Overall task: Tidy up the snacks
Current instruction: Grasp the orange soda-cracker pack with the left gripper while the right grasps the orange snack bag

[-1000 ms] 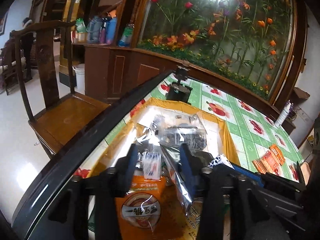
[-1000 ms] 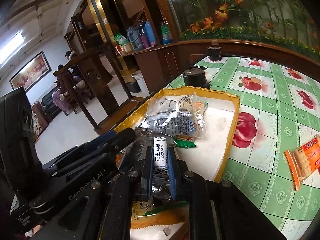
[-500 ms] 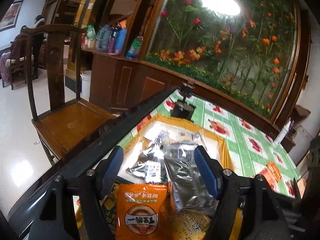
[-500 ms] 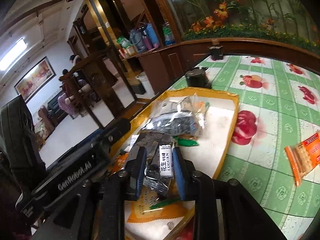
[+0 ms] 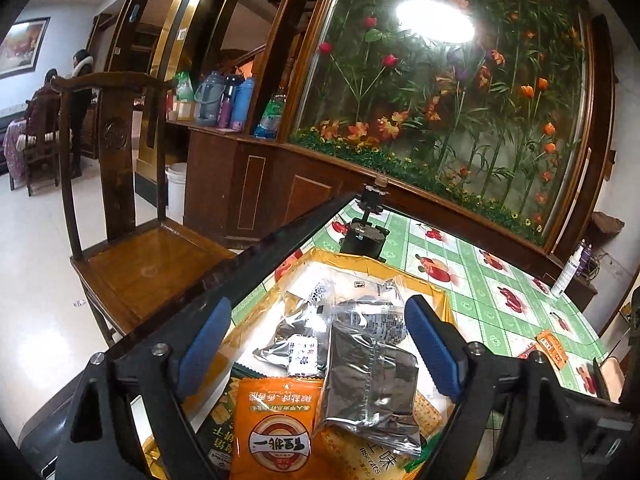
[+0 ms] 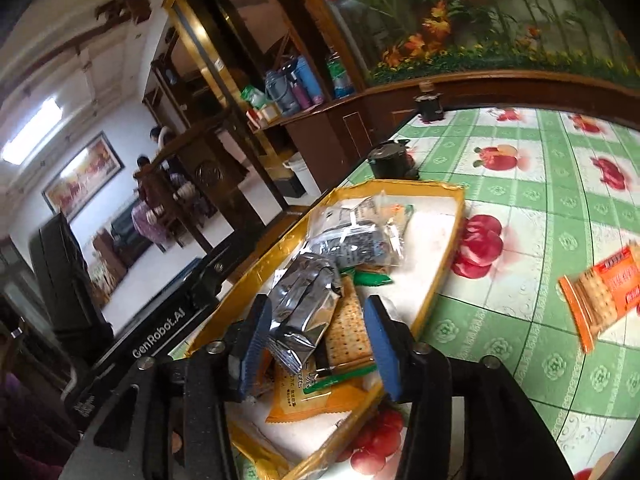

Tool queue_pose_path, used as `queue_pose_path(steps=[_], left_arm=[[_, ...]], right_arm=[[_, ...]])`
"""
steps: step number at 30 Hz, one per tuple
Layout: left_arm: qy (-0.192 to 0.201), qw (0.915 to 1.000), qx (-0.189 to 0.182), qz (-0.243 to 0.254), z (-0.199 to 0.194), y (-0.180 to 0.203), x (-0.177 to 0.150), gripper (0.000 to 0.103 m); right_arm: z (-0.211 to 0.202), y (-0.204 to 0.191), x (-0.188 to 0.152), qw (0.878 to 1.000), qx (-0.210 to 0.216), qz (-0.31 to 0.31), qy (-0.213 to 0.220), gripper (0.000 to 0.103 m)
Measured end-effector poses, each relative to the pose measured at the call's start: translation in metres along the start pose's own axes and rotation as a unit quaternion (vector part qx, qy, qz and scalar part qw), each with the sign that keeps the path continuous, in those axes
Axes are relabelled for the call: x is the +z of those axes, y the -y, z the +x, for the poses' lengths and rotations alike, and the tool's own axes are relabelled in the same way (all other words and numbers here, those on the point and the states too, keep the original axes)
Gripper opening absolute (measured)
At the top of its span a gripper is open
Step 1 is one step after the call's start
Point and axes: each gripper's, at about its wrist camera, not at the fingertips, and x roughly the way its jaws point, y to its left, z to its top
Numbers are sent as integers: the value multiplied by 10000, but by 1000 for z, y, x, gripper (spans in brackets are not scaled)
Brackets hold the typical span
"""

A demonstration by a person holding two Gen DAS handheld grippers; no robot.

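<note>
In the left wrist view the left gripper (image 5: pixel 318 344) has just been opening and its blue pads stand wide apart with nothing pinched; snack packets lie below and between them but neither pad presses on any. Those packets sit in a yellow-rimmed tray (image 5: pixel 438 290) on the green fruit-print tablecloth (image 5: pixel 476 284). Nearest the camera lies an orange packet (image 5: pixel 276 428) with large Chinese characters in a round emblem, seen upside down. Beside it a plain silver foil pouch (image 5: pixel 368 384) rests over a biscuit pack (image 5: pixel 372 462) on which only part of "BISCUITS" shows. A smaller silver pack with a white label (image 5: pixel 302 354) carries print too small to read, and the clear bag (image 5: pixel 372 312) behind is a glare of dark text. A wooden chair (image 5: pixel 132 240) stands off the table's edge. In the right wrist view the right gripper (image 6: pixel 316 346) has also just been opening; its pads stand partly apart, straddling the silver foil pouch (image 6: pixel 306 304) and a cracker pack (image 6: pixel 352 330) without clamping either. The left gripper's body (image 6: pixel 160 350) reads "GenRobot.AI". An orange cracker packet (image 6: pixel 604 292) lies alone on the cloth, well apart from the tray (image 6: pixel 444 268), motion-blurred, its lettering unreadable. The tray's near corner is hidden behind the gripper.
</note>
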Motion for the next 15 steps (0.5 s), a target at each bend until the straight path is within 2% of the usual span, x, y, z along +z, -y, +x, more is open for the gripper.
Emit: queue_pose_path(steps=[6,10,12,14,15], left_arm=[[35,10000,52,74,-1,4,-1,89],[60,9999,87,99,-1,5,-1,89],[94,9998,118,159,-2,8,-2,89],[174,9995,138,209,-6,10,-1,89],[234,9994,134,235,-9,12,0,89]], right_arm=[[-15,18,4,9986,245,449,134,53],[-26,30,6,9975,240,633,204,53],[-31,41,5,9959,216,848,215,60],[-39,53,5,9936,94,1078,312,73],[-43,58,4,9928,20,1146,335,73]])
